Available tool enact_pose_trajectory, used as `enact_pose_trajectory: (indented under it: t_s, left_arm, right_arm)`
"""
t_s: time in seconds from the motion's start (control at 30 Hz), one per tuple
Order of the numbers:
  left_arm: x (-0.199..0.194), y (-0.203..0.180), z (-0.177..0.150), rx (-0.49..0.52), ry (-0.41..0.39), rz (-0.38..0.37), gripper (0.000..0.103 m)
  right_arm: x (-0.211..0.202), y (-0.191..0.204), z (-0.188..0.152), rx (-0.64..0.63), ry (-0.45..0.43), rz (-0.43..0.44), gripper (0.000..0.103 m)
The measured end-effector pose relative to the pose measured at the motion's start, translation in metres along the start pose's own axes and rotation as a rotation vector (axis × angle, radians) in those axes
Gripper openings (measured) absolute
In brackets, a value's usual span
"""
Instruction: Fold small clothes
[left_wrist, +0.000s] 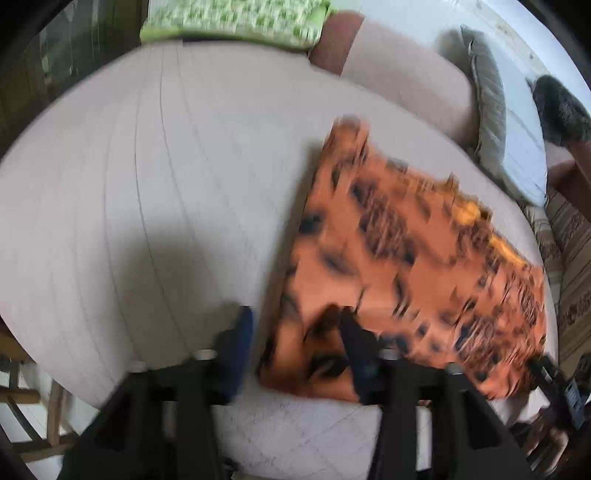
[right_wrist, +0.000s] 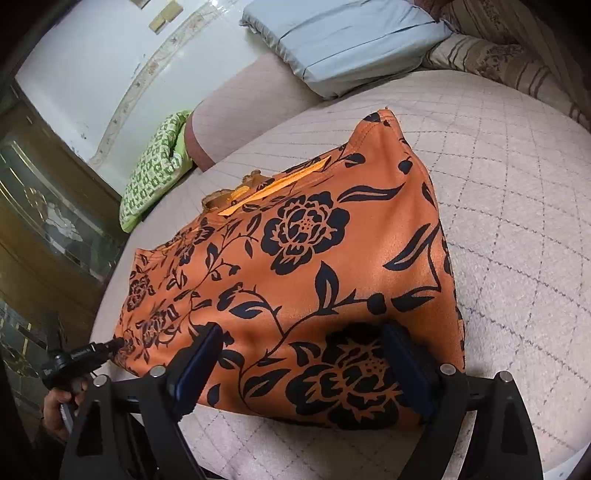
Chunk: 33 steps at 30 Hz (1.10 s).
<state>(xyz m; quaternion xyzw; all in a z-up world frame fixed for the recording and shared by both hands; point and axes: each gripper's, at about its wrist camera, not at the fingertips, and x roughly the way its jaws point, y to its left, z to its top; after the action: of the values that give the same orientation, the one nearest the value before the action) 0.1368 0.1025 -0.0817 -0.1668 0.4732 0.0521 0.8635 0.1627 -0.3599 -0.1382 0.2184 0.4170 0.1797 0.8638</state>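
Note:
An orange garment with a black flower print (right_wrist: 314, 258) lies flat on the quilted bed cover (right_wrist: 517, 221). My right gripper (right_wrist: 301, 332) stands open at the garment's near edge, one finger on each side of a large black flower and nothing pinched. The left wrist view is blurred: the garment (left_wrist: 406, 258) lies to the right. My left gripper (left_wrist: 295, 325) straddles its near left corner, jaws apart, the right finger (left_wrist: 351, 332) over the cloth and the left finger (left_wrist: 240, 332) over the bare cover. In the right wrist view the left gripper (right_wrist: 92, 350) reaches that corner.
A green patterned cushion (right_wrist: 155, 173), a pale blue pillow (right_wrist: 343, 44) and a striped cushion (right_wrist: 498, 59) lie along the far side of the bed. A wooden cabinet with glass (right_wrist: 44, 206) stands at the left. A hand (right_wrist: 55, 402) holds the left gripper.

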Motion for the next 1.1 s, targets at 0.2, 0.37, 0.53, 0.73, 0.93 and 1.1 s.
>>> enact_pose_trajectory:
  t_s: [0.2,0.37,0.53,0.73,0.93,1.1]
  left_arm:
    - [0.037,-0.038,0.075,0.219,-0.073,0.009,0.076]
    - [0.104,-0.017,0.114,0.093,0.082,0.020,0.004]
    - [0.101,0.003,0.115,-0.077,0.081,-0.024,0.016]
    - [0.057,-0.032,0.107,0.079,-0.118,0.055,0.055]
    - [0.050,-0.022,0.095,0.008,-0.021,0.076,0.053]
    - [-0.040,-0.055,0.030,0.167,-0.238,0.008,0.085]
  right_arm:
    - [0.000,-0.006,0.002,0.032,-0.013,0.045,0.090]
    - [-0.001,-0.008,0.002,0.039,-0.018,0.073,0.090]
    - [0.002,-0.007,0.003,0.031,-0.019,0.082,0.093]
    - [0.001,-0.005,0.002,0.023,-0.023,0.070,0.094]
    - [-0.002,-0.008,0.002,0.040,-0.017,0.081,0.094]
    - [-0.022,-0.017,-0.006,0.179,-0.072,0.127,0.094]
